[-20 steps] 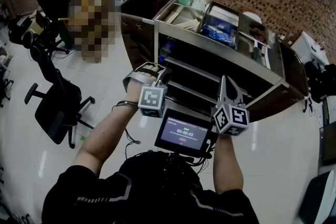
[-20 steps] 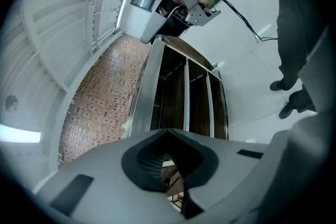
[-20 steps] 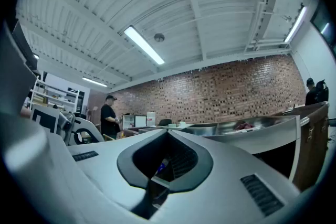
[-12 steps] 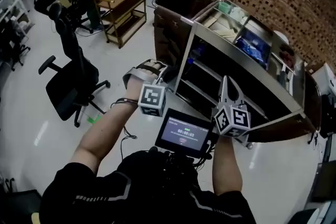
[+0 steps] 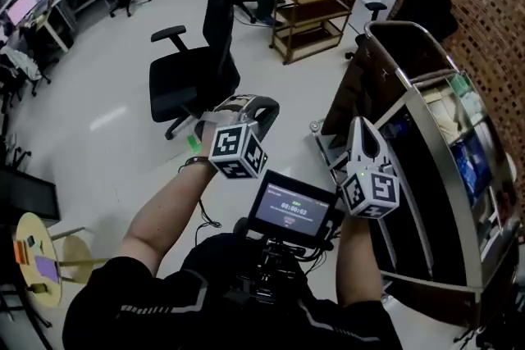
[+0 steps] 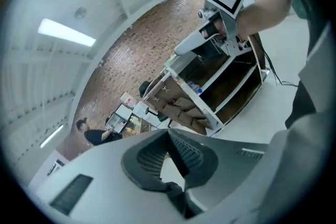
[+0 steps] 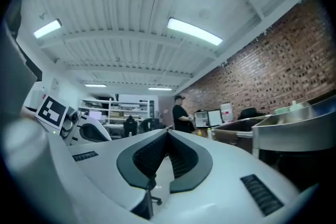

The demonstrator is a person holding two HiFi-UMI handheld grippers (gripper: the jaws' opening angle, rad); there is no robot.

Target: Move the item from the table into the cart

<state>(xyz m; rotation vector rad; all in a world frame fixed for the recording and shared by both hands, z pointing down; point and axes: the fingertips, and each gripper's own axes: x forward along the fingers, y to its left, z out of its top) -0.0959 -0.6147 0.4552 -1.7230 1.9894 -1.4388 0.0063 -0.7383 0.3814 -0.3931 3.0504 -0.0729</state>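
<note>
My left gripper (image 5: 261,106) is held out in front of me over the floor, rolled onto its side, jaws shut and empty (image 6: 168,132). Beside it, my right gripper (image 5: 361,124) points level and forward, jaws shut with nothing between them (image 7: 168,131). The steel cart (image 5: 426,94) stands just right of the right gripper, with open shelves and top bins holding packets. It also appears in the left gripper view as the cart (image 6: 210,97) and at the right edge as the cart (image 7: 294,123). No item is in either gripper.
A black office chair (image 5: 193,78) stands on the white floor ahead of the left gripper. Behind it is a wooden trolley (image 5: 316,12) with bottles. A small round yellow table (image 5: 37,258) with coloured bits sits at the lower left. A person (image 7: 181,113) stands at desks.
My view has swung left: the cart slid from the middle to the right edge, and the chair and open floor came into the centre. Both grippers stayed shut in front of me.
</note>
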